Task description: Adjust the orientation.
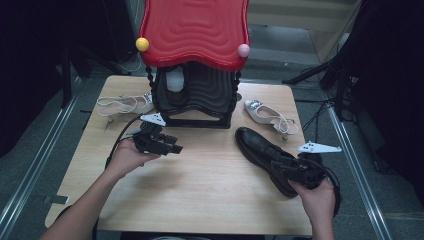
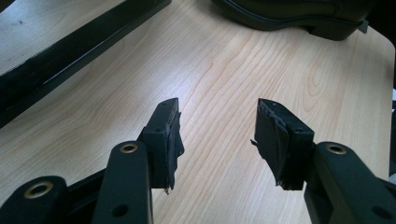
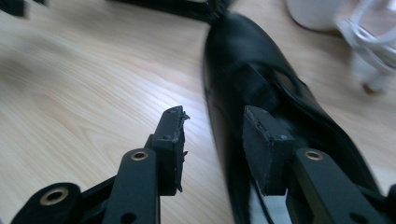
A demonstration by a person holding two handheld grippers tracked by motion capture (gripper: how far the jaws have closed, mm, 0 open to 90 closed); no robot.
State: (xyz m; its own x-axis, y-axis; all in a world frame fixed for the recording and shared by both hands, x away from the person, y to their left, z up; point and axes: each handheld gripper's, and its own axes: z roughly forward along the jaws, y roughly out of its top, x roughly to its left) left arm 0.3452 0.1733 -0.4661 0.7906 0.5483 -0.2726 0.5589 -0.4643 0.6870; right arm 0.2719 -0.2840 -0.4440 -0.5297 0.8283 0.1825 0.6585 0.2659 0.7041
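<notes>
On the wooden table, the black shoe lies near right. The right gripper straddles its side, jaws apart, apparently not pressing. Left, the left gripper hovers with jaws wide, holding nothing.

The glossy black ankle boot stands upright on its sole, toe pointing away, at the table's right side.
</notes>
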